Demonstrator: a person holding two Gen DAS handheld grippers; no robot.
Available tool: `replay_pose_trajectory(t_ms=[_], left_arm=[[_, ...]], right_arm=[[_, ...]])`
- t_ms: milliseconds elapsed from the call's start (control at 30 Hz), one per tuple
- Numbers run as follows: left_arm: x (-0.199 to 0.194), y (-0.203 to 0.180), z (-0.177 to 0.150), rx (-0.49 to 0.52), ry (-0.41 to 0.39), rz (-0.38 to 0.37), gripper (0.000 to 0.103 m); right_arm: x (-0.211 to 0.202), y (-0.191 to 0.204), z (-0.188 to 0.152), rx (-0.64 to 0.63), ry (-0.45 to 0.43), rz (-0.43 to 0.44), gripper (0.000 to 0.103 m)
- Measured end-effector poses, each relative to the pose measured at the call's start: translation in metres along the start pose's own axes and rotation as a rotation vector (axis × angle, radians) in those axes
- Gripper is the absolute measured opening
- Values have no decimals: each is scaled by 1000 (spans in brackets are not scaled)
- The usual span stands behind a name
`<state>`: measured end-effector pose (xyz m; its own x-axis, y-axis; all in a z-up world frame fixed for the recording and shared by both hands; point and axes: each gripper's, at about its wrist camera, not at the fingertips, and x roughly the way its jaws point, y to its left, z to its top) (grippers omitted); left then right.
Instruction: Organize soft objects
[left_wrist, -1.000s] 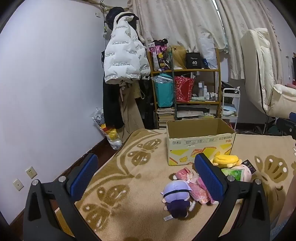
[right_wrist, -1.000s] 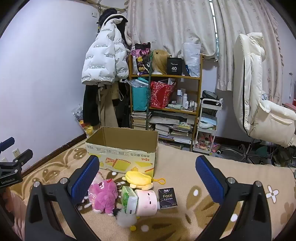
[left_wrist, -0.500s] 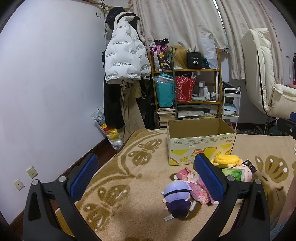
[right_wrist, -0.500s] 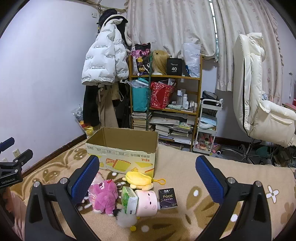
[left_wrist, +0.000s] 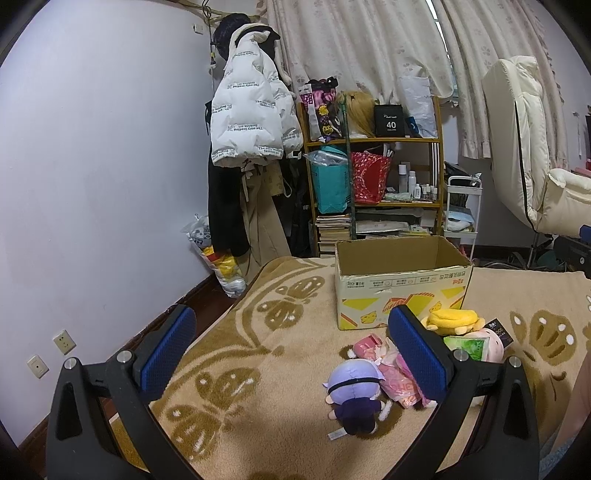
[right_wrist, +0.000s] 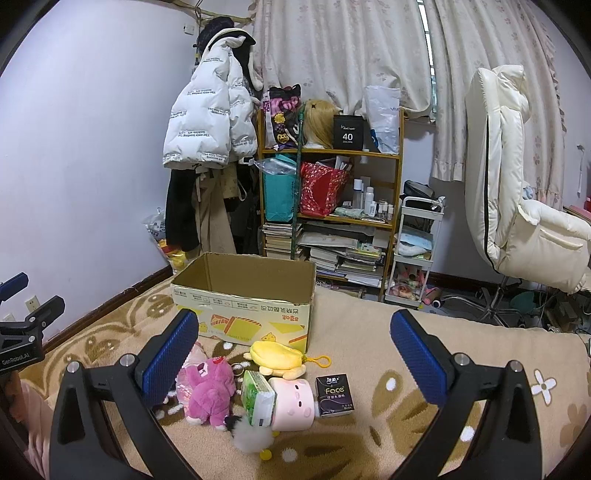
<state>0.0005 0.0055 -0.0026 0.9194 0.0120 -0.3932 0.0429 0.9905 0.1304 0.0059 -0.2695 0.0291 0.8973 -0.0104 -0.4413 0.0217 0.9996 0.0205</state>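
An open cardboard box (left_wrist: 399, 284) (right_wrist: 243, 306) stands on the beige patterned blanket. In front of it lie a purple-haired doll (left_wrist: 354, 391), a pink plush bear (right_wrist: 208, 387), a yellow plush (right_wrist: 277, 356) (left_wrist: 452, 319), a pink cylinder plush (right_wrist: 293, 400), a green tissue pack (right_wrist: 258, 397), a black Face tissue pack (right_wrist: 334, 393) and a pink packet (left_wrist: 391, 373). My left gripper (left_wrist: 291, 354) is open and empty, above the blanket left of the toys. My right gripper (right_wrist: 295, 356) is open and empty, above the toys.
A cluttered wooden shelf (right_wrist: 328, 192) and hanging coats (right_wrist: 210, 129) stand behind the box against the wall. A white cart (right_wrist: 415, 251) and a cream recliner (right_wrist: 517, 192) are at the right. The left gripper shows at the right wrist view's left edge (right_wrist: 22, 328).
Both views have shifted very slightly; the grippers stay open and the toys have not moved.
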Motion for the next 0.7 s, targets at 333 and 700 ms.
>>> replay_pose_trajectory(t_ms=[333, 700], left_arm=[[0, 1, 4, -12, 3, 3, 103], [2, 0, 1, 3, 0, 5, 103]], right_arm=[[0, 0, 0, 2, 0, 0, 103], [0, 0, 0, 3, 0, 0, 103]])
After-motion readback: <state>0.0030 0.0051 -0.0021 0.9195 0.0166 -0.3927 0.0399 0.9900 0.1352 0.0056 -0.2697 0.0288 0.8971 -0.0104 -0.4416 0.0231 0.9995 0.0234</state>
